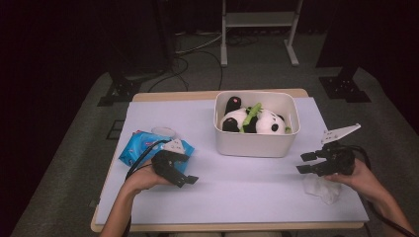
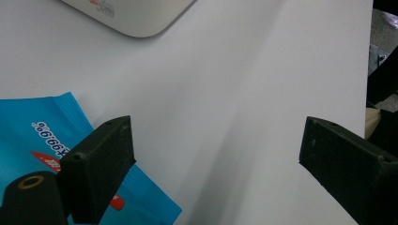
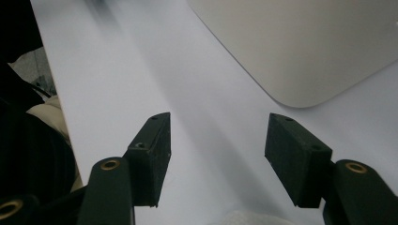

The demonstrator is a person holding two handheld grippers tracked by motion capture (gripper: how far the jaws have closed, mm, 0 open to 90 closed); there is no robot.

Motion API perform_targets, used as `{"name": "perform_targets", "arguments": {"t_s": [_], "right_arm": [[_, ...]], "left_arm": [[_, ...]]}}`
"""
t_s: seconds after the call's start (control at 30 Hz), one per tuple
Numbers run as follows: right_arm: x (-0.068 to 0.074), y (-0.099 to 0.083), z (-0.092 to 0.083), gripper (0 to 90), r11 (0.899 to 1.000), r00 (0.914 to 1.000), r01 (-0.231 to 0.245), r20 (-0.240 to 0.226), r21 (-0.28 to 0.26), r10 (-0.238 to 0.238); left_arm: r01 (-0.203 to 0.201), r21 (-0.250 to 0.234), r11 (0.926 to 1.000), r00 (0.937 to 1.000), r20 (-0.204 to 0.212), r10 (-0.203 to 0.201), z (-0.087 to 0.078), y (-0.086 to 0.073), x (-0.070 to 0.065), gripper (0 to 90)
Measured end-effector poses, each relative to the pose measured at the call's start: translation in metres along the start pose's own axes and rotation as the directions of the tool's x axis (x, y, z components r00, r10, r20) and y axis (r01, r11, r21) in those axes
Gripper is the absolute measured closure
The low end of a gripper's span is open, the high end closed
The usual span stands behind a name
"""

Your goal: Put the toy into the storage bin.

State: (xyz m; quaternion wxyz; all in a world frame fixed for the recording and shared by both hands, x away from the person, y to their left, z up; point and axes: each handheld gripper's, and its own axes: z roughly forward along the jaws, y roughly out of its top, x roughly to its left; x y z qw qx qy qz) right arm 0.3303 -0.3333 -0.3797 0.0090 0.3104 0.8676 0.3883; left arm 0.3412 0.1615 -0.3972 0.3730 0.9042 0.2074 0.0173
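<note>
A white bin [image 1: 257, 143] stands at the middle right of the table with a panda plush [image 1: 257, 121] lying inside. A blue wipes pack [image 1: 141, 145] lies at the left. My left gripper [image 1: 187, 180] hovers just in front of the pack, jaws open and empty. In the left gripper view the left gripper [image 2: 216, 140] has the pack [image 2: 42, 131] by its left jaw. My right gripper [image 1: 302, 163] is right of the bin, open, pointing left, with nothing between its jaws. A crumpled white tissue [image 1: 320, 190] lies under that hand. The right gripper [image 3: 220, 129] faces bare table with the bin's corner [image 3: 305, 47] ahead.
The table [image 1: 237, 197] has a pale cover, with room between the grippers in front of the bin. A small clear lid-like disc [image 1: 164, 132] lies behind the wipes pack. Dark stands and cables sit on the floor beyond the far edge.
</note>
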Motion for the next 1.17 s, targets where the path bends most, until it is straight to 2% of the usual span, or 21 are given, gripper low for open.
{"name": "perform_targets", "arguments": {"t_s": [0.07, 0.23, 0.63, 1.17], "right_arm": [[0.000, -0.002, 0.002, 39.8, 1.000, 1.0000, -0.001, 0.000, -0.001, 0.001], [0.002, -0.006, 0.005, 39.4, 1.000, 0.9998, -0.003, 0.019, -0.005, 0.003], [0.009, -0.014, 0.012, 38.5, 1.000, 0.9999, -0.007, 0.015, -0.017, 0.007], [0.012, -0.027, 0.018, 37.7, 0.999, 0.9995, -0.031, 0.001, -0.043, 0.031]], "left_arm": [[-0.006, 0.002, 1.0000, 1.0000, -0.001, 0.006, 0.000, -0.001, 0.001, 9.7], [0.008, -0.012, 0.9999, 1.0000, -0.005, -0.008, -0.001, -0.007, 0.002, 9.7], [0.018, -0.033, 0.9993, 0.9998, -0.001, -0.018, 0.001, -0.017, 0.001, 9.7], [0.020, -0.038, 0.9991, 0.9998, 0.003, -0.020, -0.001, -0.019, 0.000, 9.7]]}}
